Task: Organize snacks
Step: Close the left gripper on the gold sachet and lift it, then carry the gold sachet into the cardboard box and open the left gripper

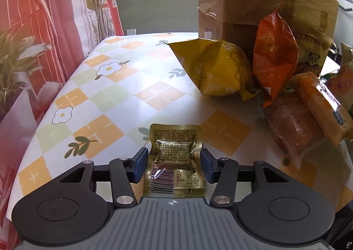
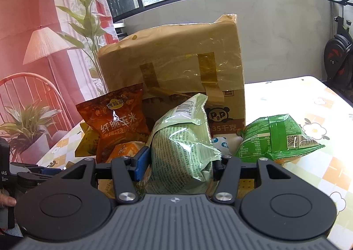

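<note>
In the left wrist view a small gold snack packet (image 1: 175,157) lies between the blue pads of my left gripper (image 1: 174,161), over the flowered tablecloth (image 1: 106,100); both pads press on its sides. In the right wrist view my right gripper (image 2: 179,161) is shut on a pale green snack bag (image 2: 183,146), held upright in front of the snack pile. The right pad is hidden behind the bag.
A taped cardboard box (image 2: 176,64) stands behind the pile. Around it lie a yellow bag (image 1: 211,66), an orange bag (image 1: 273,55), an orange bar (image 1: 320,106), a red-brown corn snack bag (image 2: 117,122) and a bright green bag (image 2: 275,137). A curtain and a chair (image 1: 26,7) stand left.
</note>
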`<act>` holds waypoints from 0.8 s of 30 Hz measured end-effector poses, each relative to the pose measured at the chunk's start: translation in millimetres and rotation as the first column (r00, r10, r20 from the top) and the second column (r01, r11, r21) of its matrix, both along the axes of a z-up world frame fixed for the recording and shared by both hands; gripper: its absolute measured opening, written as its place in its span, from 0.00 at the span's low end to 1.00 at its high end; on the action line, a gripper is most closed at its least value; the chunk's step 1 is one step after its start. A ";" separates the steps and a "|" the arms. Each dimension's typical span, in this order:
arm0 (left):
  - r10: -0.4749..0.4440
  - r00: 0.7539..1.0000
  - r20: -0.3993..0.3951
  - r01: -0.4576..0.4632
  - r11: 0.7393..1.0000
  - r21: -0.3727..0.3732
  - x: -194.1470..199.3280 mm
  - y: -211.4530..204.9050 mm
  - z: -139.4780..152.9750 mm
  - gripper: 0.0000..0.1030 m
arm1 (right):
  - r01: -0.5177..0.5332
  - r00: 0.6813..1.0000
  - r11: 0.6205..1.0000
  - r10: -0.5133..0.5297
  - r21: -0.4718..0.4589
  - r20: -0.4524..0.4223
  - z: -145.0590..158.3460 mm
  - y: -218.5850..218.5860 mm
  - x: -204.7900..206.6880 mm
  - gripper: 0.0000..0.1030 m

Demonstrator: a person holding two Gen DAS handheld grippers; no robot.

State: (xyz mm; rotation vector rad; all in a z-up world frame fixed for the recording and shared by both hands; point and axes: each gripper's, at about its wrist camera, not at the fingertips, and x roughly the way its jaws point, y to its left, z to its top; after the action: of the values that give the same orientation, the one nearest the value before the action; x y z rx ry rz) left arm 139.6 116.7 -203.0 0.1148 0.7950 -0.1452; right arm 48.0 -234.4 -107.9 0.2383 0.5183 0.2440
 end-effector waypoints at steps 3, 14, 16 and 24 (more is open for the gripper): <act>0.015 1.000 -0.001 -0.015 1.000 -0.021 -2.3 1.7 3.9 0.46 | 0.001 1.000 1.000 -0.001 0.000 0.002 0.4 0.1 -0.5 0.53; 0.001 0.999 0.054 0.003 0.998 -0.062 -10.1 -8.1 28.6 0.45 | 0.004 1.000 1.000 -0.004 -0.001 0.030 6.4 -1.2 -6.7 0.53; -0.008 0.996 0.085 0.015 0.997 -0.074 -11.9 -11.5 40.3 0.45 | 0.010 0.999 1.000 -0.010 -0.002 0.038 8.9 -2.3 -7.7 0.53; -0.055 0.967 0.247 0.086 0.990 -0.116 -21.3 -34.5 103.0 0.45 | 0.031 0.993 0.999 -0.029 -0.017 0.113 29.0 -6.9 -13.9 0.53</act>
State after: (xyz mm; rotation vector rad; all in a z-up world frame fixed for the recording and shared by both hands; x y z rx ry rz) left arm 118.2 82.2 -99.9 0.0405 0.5347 -0.2431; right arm 34.0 -241.4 -78.9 0.2128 0.4050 0.2218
